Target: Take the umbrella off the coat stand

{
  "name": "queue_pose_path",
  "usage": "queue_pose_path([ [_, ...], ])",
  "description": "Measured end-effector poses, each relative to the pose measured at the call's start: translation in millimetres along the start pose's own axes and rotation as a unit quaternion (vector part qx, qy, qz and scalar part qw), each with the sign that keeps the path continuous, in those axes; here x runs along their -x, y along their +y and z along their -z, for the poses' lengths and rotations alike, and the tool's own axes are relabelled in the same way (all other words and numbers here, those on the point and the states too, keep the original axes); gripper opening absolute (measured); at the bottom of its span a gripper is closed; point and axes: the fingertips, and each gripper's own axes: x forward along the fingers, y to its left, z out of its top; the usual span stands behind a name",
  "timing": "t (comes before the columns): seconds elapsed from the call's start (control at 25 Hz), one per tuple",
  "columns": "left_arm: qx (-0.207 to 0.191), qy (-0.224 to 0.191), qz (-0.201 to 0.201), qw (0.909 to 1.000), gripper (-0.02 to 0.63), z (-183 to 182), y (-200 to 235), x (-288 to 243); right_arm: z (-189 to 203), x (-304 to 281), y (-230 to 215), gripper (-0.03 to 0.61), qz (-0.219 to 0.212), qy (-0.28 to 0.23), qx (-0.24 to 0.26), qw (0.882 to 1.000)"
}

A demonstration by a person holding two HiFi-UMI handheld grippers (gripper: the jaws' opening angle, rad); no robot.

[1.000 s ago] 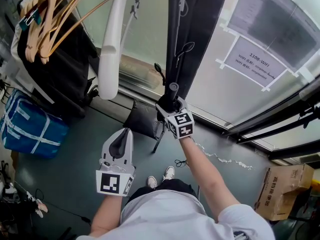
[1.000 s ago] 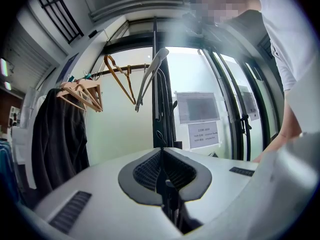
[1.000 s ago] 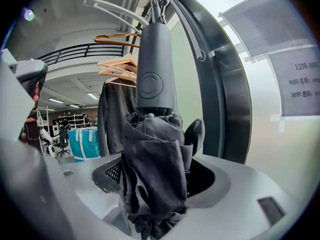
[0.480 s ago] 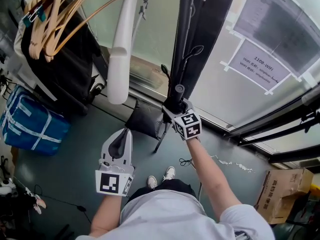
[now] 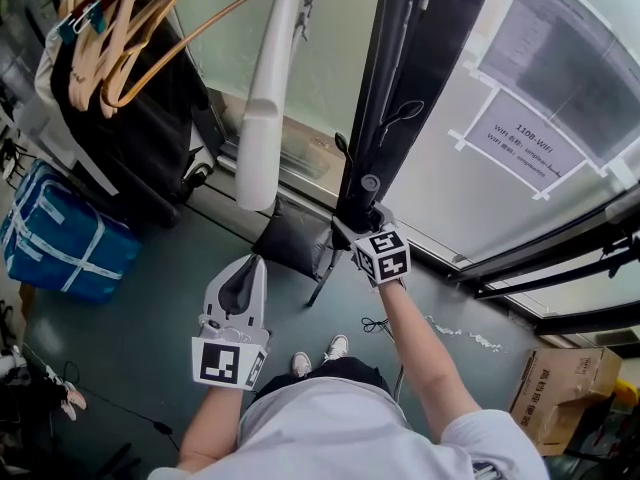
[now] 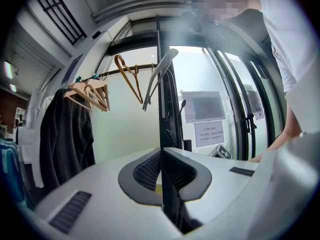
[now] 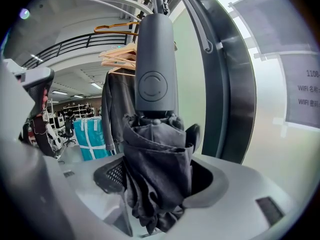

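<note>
The right tongs (image 7: 157,184) had just been closing and were clamped on the folded cloth of the umbrella (image 7: 155,84), which filled the gap between the pads, its grey handle standing up above them. The left tongs (image 6: 161,171) had their jaws together with nothing between them and were held level, well apart from the work. The umbrella was still up at the stand (image 5: 385,88), just beside the dark pole. How its top end was caught on the stand could not be made out. The step in hand seemed to be securing the grip. The next move probably called for lifting the umbrella to free that end, then drawing it away from the pole.
</note>
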Motion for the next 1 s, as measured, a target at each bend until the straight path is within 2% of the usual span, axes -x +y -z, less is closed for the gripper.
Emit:
queue_pose_path([
  [0.28, 0.0, -0.001, -0.002, 1.0, 0.031, -3, 2, 1, 1, 6, 1, 0.304, 0.016, 0.019, 0.002, 1.0],
  [0.44, 0.003, -0.002, 0.0, 1.0, 0.032, -2, 2, -1, 0, 13, 3, 0.288, 0.025, 0.008, 0.009, 1.0],
  [0.8, 0.007, 0.0, 0.01, 0.9999, 0.032, 3, -11, -1, 3, 23, 3, 0.234, 0.009, -0.012, -0.005, 1.0],
  [0.92, 0.007, 0.0, 0.008, 0.9999, 0.032, 2, -11, -1, 3, 26, 3, 0.229, -0.004, -0.015, -0.029, 0.999],
  [1.0, 0.007, 0.001, 0.008, 0.9999, 0.032, 3, -12, 1, 4, 26, 4, 0.229, -0.008, -0.013, -0.027, 1.0],
])
